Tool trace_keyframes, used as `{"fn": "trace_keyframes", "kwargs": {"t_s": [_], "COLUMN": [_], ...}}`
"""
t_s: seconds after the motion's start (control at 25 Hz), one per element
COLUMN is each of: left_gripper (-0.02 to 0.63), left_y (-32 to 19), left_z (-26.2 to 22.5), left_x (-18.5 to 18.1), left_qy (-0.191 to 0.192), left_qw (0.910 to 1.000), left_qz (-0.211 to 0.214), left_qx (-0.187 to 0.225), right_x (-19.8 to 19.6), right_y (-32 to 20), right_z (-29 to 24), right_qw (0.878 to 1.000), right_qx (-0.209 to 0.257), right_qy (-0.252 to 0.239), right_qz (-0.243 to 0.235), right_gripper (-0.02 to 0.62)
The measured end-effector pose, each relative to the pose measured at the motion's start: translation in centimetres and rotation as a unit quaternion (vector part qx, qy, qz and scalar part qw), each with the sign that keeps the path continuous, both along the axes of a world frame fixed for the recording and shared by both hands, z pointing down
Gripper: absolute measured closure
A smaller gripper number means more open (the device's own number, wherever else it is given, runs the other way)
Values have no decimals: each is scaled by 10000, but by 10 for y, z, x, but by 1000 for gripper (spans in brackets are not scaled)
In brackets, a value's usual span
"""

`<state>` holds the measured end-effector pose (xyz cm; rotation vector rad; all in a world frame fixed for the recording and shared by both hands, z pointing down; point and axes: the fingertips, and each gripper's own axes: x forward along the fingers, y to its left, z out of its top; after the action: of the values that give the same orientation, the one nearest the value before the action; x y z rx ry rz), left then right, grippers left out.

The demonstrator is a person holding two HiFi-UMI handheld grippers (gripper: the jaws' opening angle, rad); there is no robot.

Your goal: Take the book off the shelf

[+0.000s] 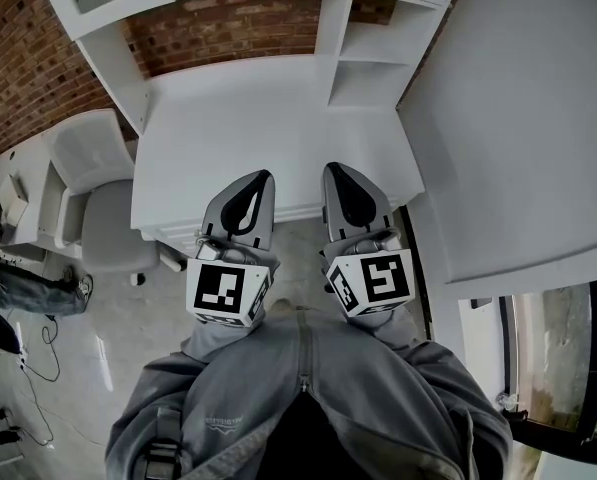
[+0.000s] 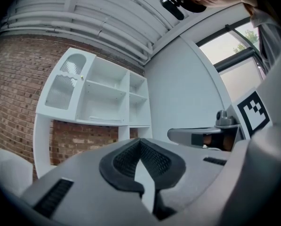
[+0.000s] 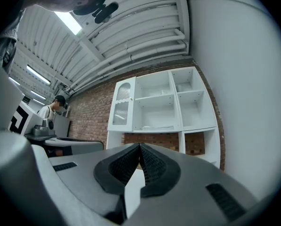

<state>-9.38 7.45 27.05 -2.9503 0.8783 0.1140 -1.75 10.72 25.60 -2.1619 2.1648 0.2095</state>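
**Reporter:** How do your fingers stand?

**Me:** Both pairs are pressed together on nothing. My left gripper (image 2: 140, 142) and right gripper (image 3: 139, 146) point over the white desk (image 1: 268, 138) at the shelf unit (image 3: 192, 129).

**Reporter:** And the book (image 3: 156, 127)?

**Me:** It lies flat in the middle compartment, pale and thin (I take that slab for it; it's too small to be sure). I judge it light, perhaps floppy, with a slick cover. I'd pinch its near edge, deep, or slide it forward first.

The head view's edge crops the shelf (image 1: 336, 48), whose flat white item (image 3: 158, 127) is too small to identify.
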Motion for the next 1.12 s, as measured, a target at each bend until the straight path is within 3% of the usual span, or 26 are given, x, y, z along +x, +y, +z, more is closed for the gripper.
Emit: {"fn": "trace_keyframes", "kwargs": {"t_s": [0.68, 1.12], "left_gripper": [600, 600], "left_y": [-6, -29], "left_z": [16, 9], "left_x": [-16, -8], "left_qy": [31, 94], "left_qw": [9997, 9999], "left_qz": [144, 45], "left_qx": [-197, -10], "right_x": [-16, -11], "right_y": [2, -25], "right_z": [15, 1], "right_qw": [9997, 9998], "right_qx": [-190, 72], "right_qy": [-10, 177], "right_qz": [165, -15], "right_gripper": [569, 569]}}
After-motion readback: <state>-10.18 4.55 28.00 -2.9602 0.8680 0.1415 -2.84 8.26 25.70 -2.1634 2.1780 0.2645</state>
